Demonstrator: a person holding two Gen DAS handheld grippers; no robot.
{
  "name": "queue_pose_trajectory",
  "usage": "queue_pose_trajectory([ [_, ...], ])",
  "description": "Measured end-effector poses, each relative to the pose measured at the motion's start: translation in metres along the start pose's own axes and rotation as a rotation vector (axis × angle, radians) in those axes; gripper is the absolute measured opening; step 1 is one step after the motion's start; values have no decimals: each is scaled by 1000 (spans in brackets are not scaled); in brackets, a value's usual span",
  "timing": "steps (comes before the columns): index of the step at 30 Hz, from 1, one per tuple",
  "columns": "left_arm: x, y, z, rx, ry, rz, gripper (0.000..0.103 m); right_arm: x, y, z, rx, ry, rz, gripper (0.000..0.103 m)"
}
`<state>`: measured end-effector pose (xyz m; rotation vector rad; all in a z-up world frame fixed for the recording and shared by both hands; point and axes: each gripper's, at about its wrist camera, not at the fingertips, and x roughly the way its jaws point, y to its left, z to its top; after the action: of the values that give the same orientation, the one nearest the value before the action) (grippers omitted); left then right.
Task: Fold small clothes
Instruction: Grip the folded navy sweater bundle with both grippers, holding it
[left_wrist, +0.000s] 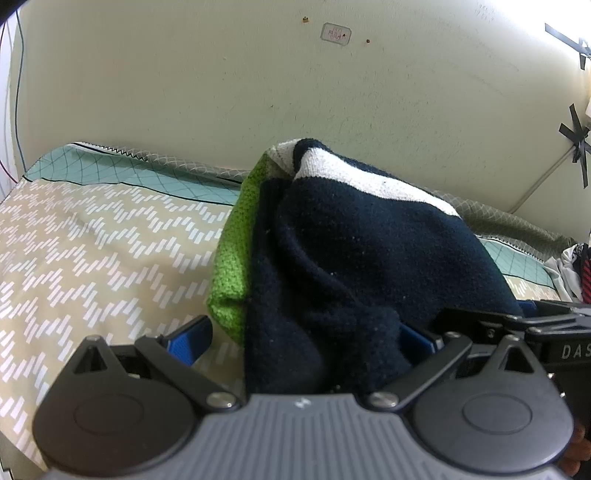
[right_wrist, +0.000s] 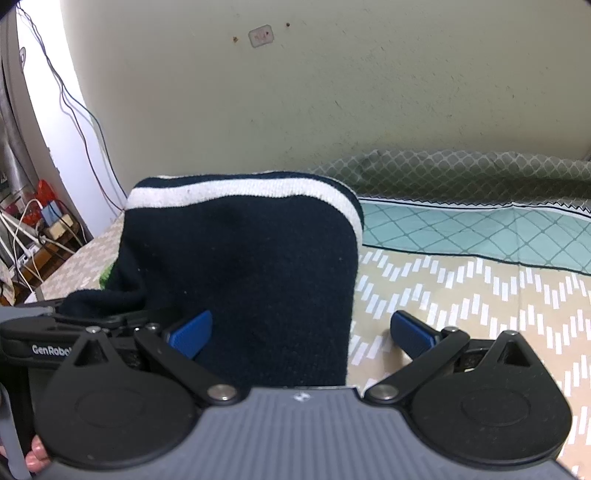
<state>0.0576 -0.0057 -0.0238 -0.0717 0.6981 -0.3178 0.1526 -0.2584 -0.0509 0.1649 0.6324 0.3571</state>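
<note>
Item: knitted garment (left_wrist: 354, 258), navy with a white band (right_wrist: 236, 192) near its upper edge and a bright green panel (left_wrist: 236, 258) on one side. It stands bunched in a mound on the bed, right in front of both grippers and between their fingers; its lower folds spill over the tool bodies.

Left gripper (left_wrist: 301, 338): jaws spread wide. The blue pad on one finger (left_wrist: 190, 341) is clear of the cloth, just beside the green panel; the other finger's pad is mostly buried under navy folds. Nothing is pinched.

Right gripper (right_wrist: 301, 332): jaws spread wide. One blue pad (right_wrist: 192, 334) touches the navy fabric; the other (right_wrist: 412, 334) sits apart over bare bedding. Nothing is pinched.

Surface: bedsheet (right_wrist: 480, 295), beige with white dashed zigzags, bordered at the far side by a teal lattice strip (right_wrist: 461, 229) and a grey-green diamond-patterned roll (right_wrist: 480, 166) along the wall.

Room: cream wall (left_wrist: 258, 81), scuffed, with a small rectangular plate (left_wrist: 336, 34) and black tape crosses (left_wrist: 576, 136) at the corner.

Surroundings: a heap of other clothes (left_wrist: 576, 269), white, red and dark, at the bed's edge; loose cables (right_wrist: 74, 110) hanging down the wall; cluttered wooden furniture with wires (right_wrist: 33, 229) beside the bed. Fingertips of a hand (right_wrist: 35, 456) show at the rear of a tool.
</note>
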Motion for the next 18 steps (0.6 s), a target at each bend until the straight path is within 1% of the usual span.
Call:
queue_pose_trajectory([
  [18,5,5,-2,-18,13,-13,103,-3,5,0,-30,-5,-21,97],
])
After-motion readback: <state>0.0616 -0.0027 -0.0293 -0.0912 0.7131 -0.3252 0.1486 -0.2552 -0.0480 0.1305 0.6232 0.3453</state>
